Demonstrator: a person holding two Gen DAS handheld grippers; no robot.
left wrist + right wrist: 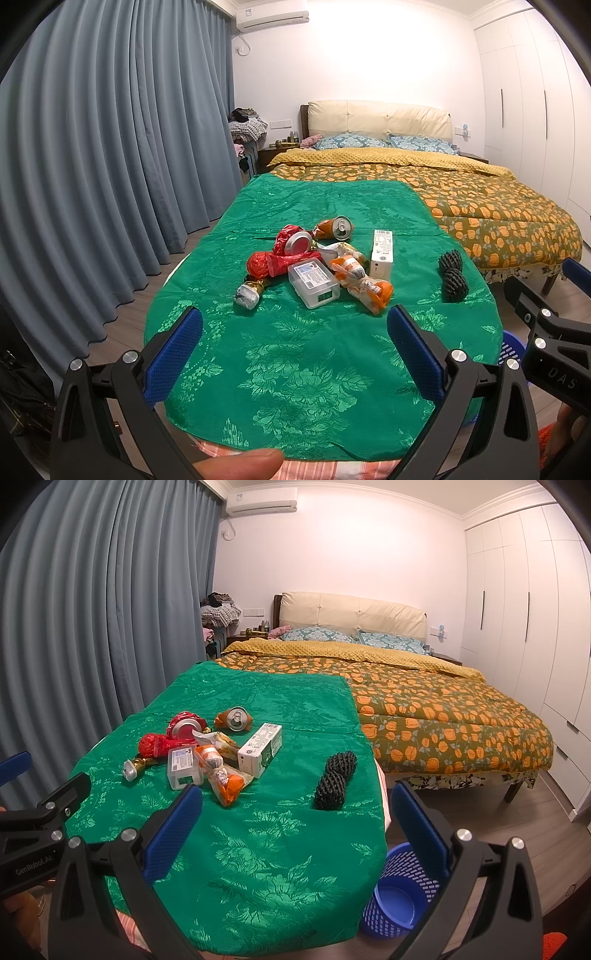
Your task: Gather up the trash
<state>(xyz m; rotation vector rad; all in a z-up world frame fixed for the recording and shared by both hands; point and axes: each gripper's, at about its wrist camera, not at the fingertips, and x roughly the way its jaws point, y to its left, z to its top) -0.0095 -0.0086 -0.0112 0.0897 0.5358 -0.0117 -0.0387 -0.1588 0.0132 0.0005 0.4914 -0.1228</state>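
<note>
Hovering at near edge of worktop (295,387), green cloth on top; nothing grasped yet. Left tool (294,334) released, jaws spread wide, facing trash pile (317,262) at centre: cans, wrappers, clear plastic box (314,282), white carton (382,253). Right tool (295,812) also released, empty, facing black foam net (334,779) lying apart from pile. Blue basket (400,897) standing on floor beside worktop, prob. placed as drop point within right-side reach.

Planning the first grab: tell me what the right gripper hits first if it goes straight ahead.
Probably the black foam net: it lies nearly centred between the open right gripper fingers, with only bare green cloth before it. Depth is uncertain.
</note>
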